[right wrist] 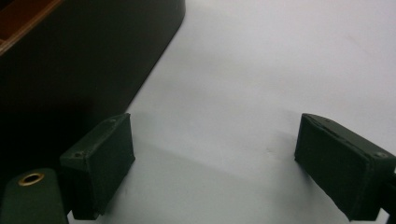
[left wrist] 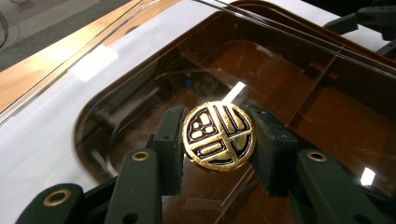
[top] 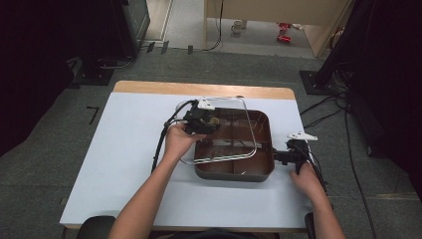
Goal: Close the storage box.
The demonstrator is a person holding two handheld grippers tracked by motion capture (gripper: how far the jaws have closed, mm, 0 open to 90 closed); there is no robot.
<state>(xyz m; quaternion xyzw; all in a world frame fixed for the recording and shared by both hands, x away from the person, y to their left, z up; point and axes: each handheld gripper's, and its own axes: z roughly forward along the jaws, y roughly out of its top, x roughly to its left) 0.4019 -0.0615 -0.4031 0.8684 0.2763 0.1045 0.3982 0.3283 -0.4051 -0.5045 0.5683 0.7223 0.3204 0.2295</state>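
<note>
Left gripper [left wrist: 218,140] clamps the gold knob [left wrist: 218,135] of a clear lid [top: 219,130] above the brown box [top: 263,130]; right gripper [right wrist: 215,163], jaws apart, rests beside it on the surface [top: 124,149] — the lid could tilt and slip from so small a hold

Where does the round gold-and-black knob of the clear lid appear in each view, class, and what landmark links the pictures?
High view: the round gold-and-black knob sits left of centre, in the left gripper, over the brown plastic compartment tray.
Left gripper view: the knob is central, clamped between both fingers.
Right gripper view: not in it.
Shared landmark: the brown tray.
</note>
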